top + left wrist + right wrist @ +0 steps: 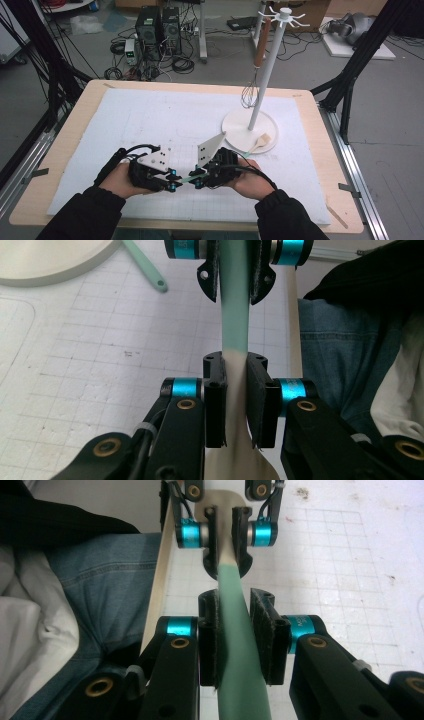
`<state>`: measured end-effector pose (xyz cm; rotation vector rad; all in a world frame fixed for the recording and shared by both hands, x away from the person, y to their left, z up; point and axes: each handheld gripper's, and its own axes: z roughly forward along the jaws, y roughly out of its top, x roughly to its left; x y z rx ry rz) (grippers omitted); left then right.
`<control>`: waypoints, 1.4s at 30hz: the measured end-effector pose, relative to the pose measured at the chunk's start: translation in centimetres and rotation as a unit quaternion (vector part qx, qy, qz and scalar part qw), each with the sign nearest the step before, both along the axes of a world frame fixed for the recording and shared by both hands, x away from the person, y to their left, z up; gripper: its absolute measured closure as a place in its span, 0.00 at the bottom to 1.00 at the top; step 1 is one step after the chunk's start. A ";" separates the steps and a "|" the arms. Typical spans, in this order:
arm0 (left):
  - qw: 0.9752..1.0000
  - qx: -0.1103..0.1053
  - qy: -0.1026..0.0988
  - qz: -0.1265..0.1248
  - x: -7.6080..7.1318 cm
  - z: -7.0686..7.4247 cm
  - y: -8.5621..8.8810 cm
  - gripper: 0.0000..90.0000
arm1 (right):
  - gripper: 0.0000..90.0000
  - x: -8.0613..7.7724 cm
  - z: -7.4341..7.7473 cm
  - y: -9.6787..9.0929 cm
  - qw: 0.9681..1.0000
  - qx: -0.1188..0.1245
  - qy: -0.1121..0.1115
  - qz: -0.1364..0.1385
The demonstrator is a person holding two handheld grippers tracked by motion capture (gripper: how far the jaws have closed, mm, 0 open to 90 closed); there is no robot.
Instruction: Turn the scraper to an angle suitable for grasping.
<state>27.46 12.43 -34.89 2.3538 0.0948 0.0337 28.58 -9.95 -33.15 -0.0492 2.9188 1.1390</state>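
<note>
- Spatula [186,178], mint-green handle with a cream blade end: hanging above the bench [310,150] near its front edge, spanning the gap between the two tools.
- Left tool [171,181]: gripping the cream end of the spatula, pads [216,405] pressing on both sides; jaws clenched.
- Right tool [199,180]: holding the green handle between its pads [210,640], facing the left tool head-on and standing just beside it.
- Stand [250,131], white, with a whisk [250,92] hanging from it: sitting on the bench beyond the right tool.
</note>
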 end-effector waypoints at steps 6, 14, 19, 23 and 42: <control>1.000 -0.004 -0.010 -0.003 -0.1 0.2 0.2 0.89 | 0.81 0.1 -0.1 -0.3 1.000 0.018 0.010 -0.008; 1.000 -0.013 -0.018 0.008 0.0 0.5 1.0 0.89 | 0.72 0.4 0.1 -2.1 0.998 0.040 0.014 -0.035; 1.000 -0.015 -0.023 0.008 -0.1 0.6 1.2 0.89 | 0.71 0.5 0.3 -2.9 0.997 0.053 0.021 -0.045; 1.000 -0.017 -0.023 0.009 0.0 0.7 1.3 0.89 | 0.74 0.4 0.3 -3.0 0.997 0.056 0.019 -0.040; 0.999 -0.031 -0.019 0.019 0.5 0.7 1.5 0.87 | 0.81 0.3 1.9 -2.3 0.999 0.040 0.001 -0.029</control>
